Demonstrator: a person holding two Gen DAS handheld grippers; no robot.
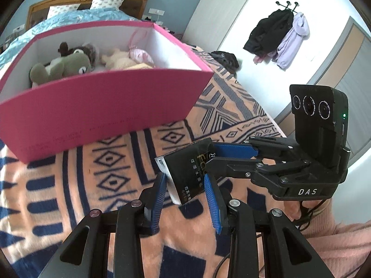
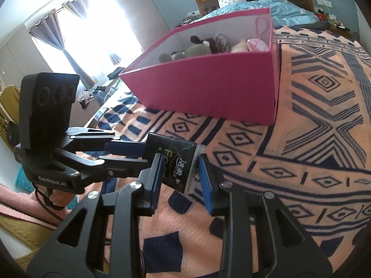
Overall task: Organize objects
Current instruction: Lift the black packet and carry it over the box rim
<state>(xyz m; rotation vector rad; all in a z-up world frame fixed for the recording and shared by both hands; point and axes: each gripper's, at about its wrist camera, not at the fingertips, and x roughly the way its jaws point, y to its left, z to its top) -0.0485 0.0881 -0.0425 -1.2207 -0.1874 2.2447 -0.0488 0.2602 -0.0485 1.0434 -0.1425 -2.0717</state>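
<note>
Grippers on both sides share one load: a small dark packet [image 1: 189, 173] with gold lettering, held above the patterned blanket [image 1: 97, 185] on the bed. The left gripper [image 1: 185, 186] is closed on one end of it, pads pressing its flat faces, and the right gripper [image 2: 179, 173] is clamped on the other end, coming in from the side. This looks like the carrying step, with the packet off the blanket and not yet stowed. The pink box [image 1: 111, 102], already holding a green plush toy [image 1: 62, 66] and other soft things, stands near, further up the bed. Next, both hands would need to rise together over the box's near wall, then let go. The packet's long axis runs roughly level, pointing from one gripper toward the other, faces on edge.
</note>
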